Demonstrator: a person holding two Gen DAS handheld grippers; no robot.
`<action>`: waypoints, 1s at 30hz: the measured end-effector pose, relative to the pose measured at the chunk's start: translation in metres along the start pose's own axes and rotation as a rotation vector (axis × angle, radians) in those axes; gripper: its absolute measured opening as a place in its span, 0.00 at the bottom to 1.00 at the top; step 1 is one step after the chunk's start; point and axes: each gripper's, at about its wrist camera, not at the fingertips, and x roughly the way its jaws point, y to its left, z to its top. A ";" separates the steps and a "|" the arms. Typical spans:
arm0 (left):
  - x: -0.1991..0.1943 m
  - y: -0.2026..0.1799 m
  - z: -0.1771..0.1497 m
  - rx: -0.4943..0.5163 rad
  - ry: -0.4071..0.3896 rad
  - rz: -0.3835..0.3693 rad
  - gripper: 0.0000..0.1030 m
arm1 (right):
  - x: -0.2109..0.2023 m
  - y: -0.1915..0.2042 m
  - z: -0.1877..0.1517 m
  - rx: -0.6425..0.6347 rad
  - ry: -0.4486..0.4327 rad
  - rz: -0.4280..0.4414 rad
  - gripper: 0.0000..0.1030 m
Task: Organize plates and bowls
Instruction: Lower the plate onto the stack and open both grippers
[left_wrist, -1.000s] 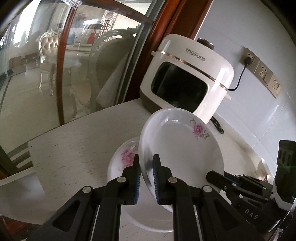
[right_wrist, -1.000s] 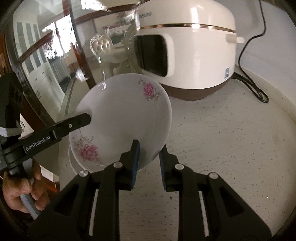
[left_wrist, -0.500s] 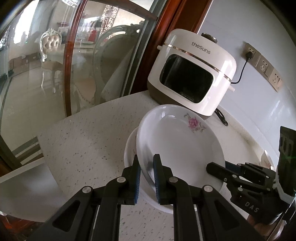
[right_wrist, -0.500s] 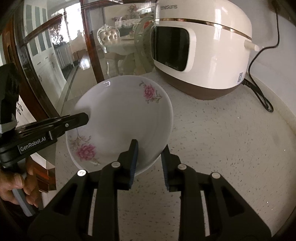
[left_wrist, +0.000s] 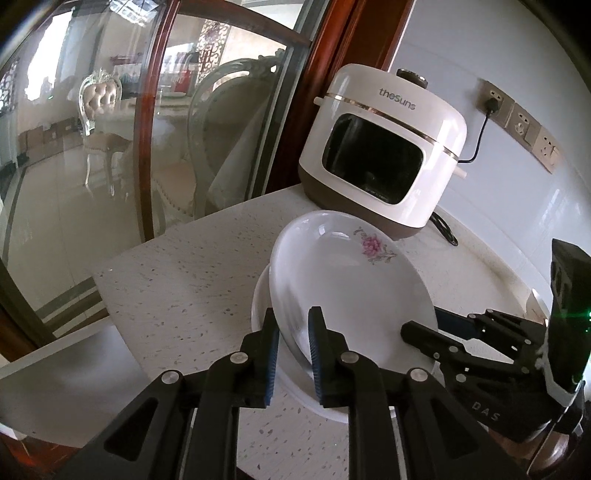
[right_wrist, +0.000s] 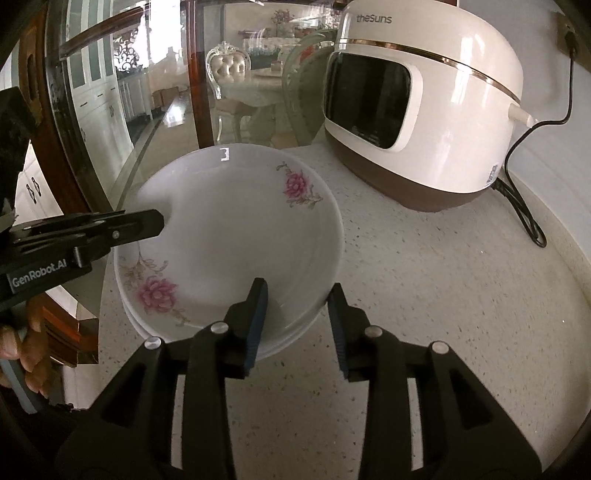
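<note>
Left wrist view: the left gripper (left_wrist: 292, 341) has its fingers narrowly parted astride the near rim of the top plate (left_wrist: 351, 291), which leans on a lower plate (left_wrist: 260, 295) on the bench (left_wrist: 177, 280), in front of the rice cooker (left_wrist: 384, 155).

Right wrist view: the right gripper (right_wrist: 297, 325) has its fingers spread wide around the plate's rim, not pinching it; the plates sit left of the cooker.

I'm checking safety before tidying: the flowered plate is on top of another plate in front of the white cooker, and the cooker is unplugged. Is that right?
Not quite: the cooker is plugged in. The left wrist view shows its black cord running up to the wall socket. The flowered plate is on top of another plate in front of it.
</note>
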 end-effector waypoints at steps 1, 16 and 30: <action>-0.001 0.000 0.000 0.002 -0.004 0.002 0.17 | 0.000 0.002 0.000 -0.008 -0.002 -0.003 0.41; -0.005 -0.003 -0.005 0.053 -0.020 0.065 0.21 | 0.003 0.007 0.001 -0.036 0.000 -0.010 0.56; 0.001 0.000 -0.011 0.082 -0.013 0.101 0.24 | 0.005 0.008 -0.001 -0.012 0.004 0.013 0.62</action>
